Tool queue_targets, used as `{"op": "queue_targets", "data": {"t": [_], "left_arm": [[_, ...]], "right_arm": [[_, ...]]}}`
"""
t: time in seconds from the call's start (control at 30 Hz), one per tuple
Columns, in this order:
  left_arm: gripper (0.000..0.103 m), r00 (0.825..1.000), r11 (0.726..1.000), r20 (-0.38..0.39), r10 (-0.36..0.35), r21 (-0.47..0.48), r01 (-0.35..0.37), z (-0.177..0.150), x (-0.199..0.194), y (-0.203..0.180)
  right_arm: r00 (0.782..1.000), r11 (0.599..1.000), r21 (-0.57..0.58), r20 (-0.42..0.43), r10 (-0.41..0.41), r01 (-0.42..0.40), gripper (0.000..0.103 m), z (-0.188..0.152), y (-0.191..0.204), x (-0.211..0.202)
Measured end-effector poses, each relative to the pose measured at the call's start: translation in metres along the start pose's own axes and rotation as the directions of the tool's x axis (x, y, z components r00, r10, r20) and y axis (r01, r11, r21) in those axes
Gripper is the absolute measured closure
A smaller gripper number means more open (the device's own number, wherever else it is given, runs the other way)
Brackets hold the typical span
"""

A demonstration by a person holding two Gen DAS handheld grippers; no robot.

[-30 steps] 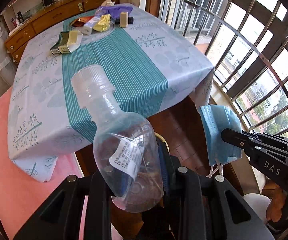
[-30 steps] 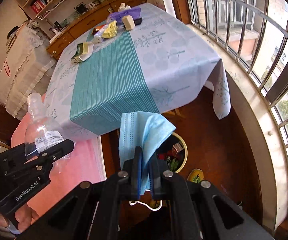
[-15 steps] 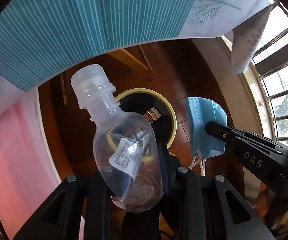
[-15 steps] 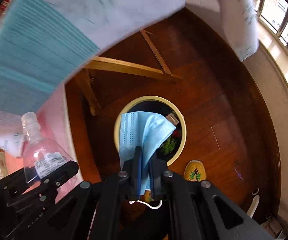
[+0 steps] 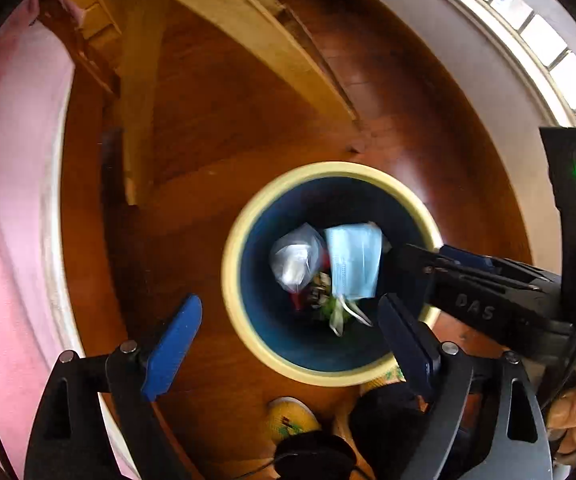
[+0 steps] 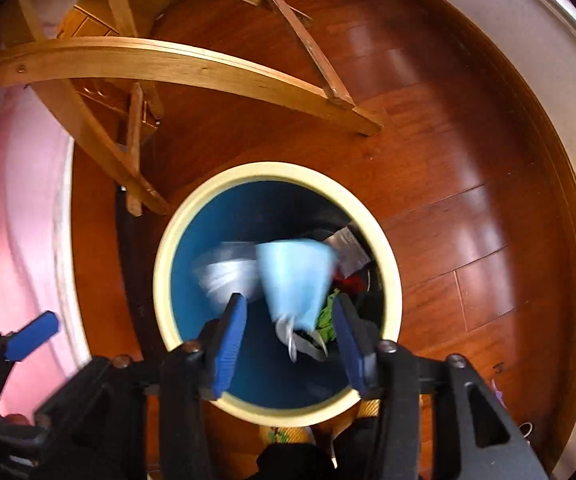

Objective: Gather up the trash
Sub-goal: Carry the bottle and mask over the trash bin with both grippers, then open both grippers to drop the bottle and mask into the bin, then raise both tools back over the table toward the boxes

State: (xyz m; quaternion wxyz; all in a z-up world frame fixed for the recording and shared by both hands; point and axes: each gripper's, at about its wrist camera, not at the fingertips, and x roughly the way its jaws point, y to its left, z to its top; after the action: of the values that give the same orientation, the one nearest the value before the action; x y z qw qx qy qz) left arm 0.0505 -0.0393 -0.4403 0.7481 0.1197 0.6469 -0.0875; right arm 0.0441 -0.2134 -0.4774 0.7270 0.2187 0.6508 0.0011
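A round bin with a cream rim [image 5: 248, 344] [image 6: 160, 264] and a blue inside stands on the wood floor below both grippers. The clear plastic bottle [image 5: 293, 258] [image 6: 224, 276] and the blue face mask [image 5: 353, 264] [image 6: 295, 276] are loose inside the bin, blurred by motion. My left gripper [image 5: 288, 336] is open and empty above the bin's left rim. My right gripper [image 6: 288, 332] is open and empty over the bin's middle; it also shows in the left wrist view [image 5: 427, 256], reaching in from the right.
Other trash lies at the bin's bottom [image 6: 347, 280]. Wooden table legs and braces [image 6: 128, 64] stand just behind the bin. A pink cloth [image 5: 12, 200] hangs at the left. A pale wall base [image 6: 567, 120] curves along the right. A yellow slipper [image 5: 291, 420] is near the bin.
Both grippers have tipped down over the bin and opened. The bottle has left the left gripper and the mask has left the right gripper; both are falling into the bin.
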Motion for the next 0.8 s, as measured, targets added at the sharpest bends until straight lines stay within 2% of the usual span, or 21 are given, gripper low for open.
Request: {"op": "queue_targets", "data": {"t": [0.17,0.37,0.5,0.67,0.8], "left_arm": [[0.014,0.999,0.999,0.031,0.037,-0.014,-0.037,-0.001,-0.014,0.012],[0.015,0.994,0.998,0.093,0.053,-0.029,-0.051,-0.001,-0.061,0.018],[0.015,0.993,0.997,0.103,0.062,-0.047,-0.057,-0.002,-0.104,0.017],[0.015,0.993,0.995,0.082,0.085,-0.067,-0.08,-0.001,-0.162,0.022],[0.015,0.994,0.993,0.068,0.081,-0.089,-0.075,0.002,-0.211,0.029]], "right_arm": [[0.999,0.999,-0.03,0.028,-0.036,0.037,0.053,-0.001,0.006,-0.006],[0.998,0.998,-0.026,0.011,-0.062,0.062,0.053,-0.002,0.012,-0.037],[0.997,0.999,0.004,-0.052,-0.049,0.05,0.053,-0.008,0.019,-0.071],[0.996,0.998,0.0,-0.062,-0.064,0.064,0.053,-0.012,0.035,-0.132],[0.991,0.994,-0.016,-0.075,-0.11,0.109,0.053,-0.013,0.05,-0.181]]}}
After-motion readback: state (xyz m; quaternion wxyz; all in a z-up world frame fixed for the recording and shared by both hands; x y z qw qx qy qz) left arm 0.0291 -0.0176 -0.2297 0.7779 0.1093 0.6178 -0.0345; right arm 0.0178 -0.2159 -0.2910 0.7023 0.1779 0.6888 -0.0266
